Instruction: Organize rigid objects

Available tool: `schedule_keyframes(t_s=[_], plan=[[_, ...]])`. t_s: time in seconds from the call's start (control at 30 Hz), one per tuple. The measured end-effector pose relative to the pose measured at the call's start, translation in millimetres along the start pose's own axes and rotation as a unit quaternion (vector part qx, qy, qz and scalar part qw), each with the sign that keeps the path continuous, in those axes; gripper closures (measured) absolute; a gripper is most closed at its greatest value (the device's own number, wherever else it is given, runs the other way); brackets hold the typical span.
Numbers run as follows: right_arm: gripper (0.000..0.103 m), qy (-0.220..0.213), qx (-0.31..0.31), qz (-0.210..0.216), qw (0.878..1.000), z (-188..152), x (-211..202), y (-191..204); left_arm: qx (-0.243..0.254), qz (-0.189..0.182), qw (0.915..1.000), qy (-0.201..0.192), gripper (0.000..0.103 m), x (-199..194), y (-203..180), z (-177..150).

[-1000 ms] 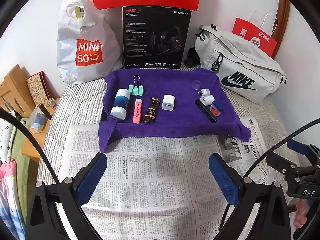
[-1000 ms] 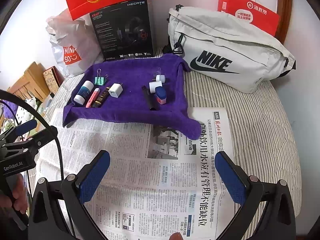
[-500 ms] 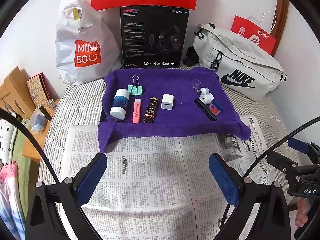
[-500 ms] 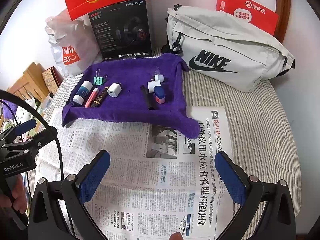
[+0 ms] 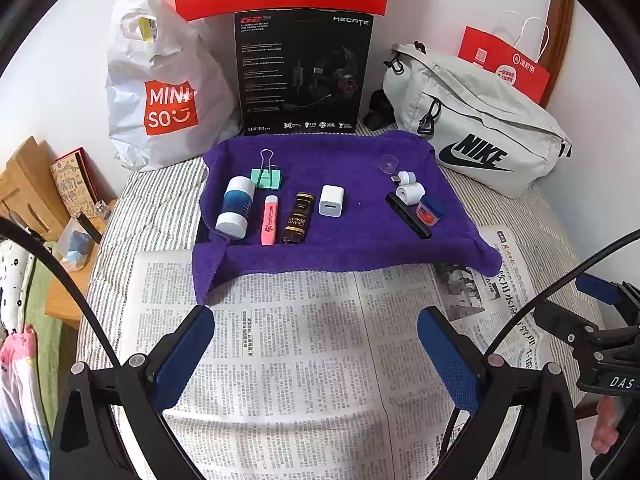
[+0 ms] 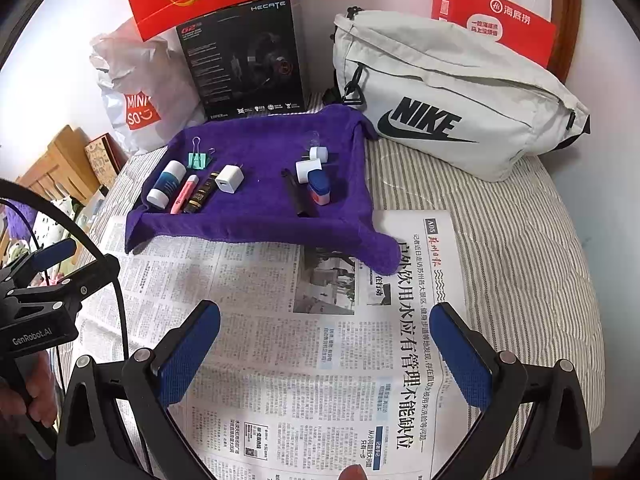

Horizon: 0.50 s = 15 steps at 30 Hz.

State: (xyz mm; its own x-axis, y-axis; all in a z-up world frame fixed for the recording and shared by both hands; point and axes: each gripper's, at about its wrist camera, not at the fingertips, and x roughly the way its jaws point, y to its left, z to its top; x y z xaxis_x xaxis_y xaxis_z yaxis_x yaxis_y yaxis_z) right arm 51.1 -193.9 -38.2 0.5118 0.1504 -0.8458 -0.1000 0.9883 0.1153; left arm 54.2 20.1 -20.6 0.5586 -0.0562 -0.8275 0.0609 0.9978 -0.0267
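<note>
Fuzzy purple towel (image 5: pixel 352 240) under small hard oddments, crinkled newspaper (image 5: pixel 304 360) beneath both wide-open, empty grippers.

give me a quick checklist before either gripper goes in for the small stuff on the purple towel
1. Left gripper open and empty: ok.
2. Right gripper open and empty: ok.
3. Both grippers short of the purple towel, above the newspaper: ok.
4. Path across the newspaper free of objects: ok.
5. Room to grasp the white charger, which lies apart from its neighbours: ok.
6. Room around the black stick, white roll and blue-lidded jar: not ok, they are crowded together.
</note>
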Motion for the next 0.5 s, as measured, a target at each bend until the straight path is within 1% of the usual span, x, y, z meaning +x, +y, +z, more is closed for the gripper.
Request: schedule_keyframes(t_s=[0.5], plan=[[0.0,0.0,-0.001,-0.001,1.0,-0.3,-1.2,-0.1,0.0,0.003,1.0,0.001,0.0,-0.2,1.2,0.2]])
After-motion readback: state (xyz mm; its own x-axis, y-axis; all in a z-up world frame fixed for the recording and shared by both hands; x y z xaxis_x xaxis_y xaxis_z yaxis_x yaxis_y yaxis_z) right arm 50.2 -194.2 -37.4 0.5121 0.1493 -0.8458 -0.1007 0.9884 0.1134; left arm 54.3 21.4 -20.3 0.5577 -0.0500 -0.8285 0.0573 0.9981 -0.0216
